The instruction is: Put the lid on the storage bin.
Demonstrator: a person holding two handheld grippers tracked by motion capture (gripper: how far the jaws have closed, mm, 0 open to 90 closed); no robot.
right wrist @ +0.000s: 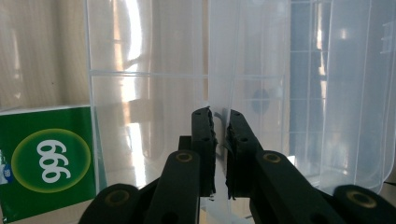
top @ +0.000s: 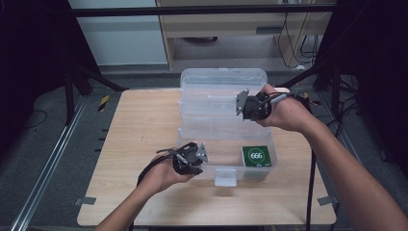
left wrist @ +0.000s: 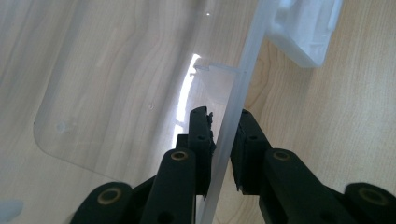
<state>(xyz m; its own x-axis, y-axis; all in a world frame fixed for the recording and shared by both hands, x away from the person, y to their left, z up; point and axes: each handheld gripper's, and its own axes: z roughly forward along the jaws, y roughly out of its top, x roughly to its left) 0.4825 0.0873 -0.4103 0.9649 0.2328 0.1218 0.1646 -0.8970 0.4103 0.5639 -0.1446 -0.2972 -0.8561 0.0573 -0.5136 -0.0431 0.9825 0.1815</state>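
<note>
A clear plastic storage box (top: 211, 132) stands on the wooden table with its lid (top: 219, 89) raised at the back. A green pack marked 666 (top: 256, 156) (right wrist: 46, 158) lies in the box's right front corner. My left gripper (top: 192, 159) (left wrist: 224, 135) is at the box's front left, its jaws shut across the thin front wall (left wrist: 243, 79). My right gripper (top: 248, 106) (right wrist: 220, 133) is up at the lid's right side, shut on a thin clear edge of the lid (right wrist: 327, 93).
The box's white latch (top: 225, 177) (left wrist: 303, 32) hangs at the middle of the front wall, right of my left gripper. Bare wooden tabletop (top: 139, 125) lies left of the box. Dark frame legs and cables stand beyond the table's far corners.
</note>
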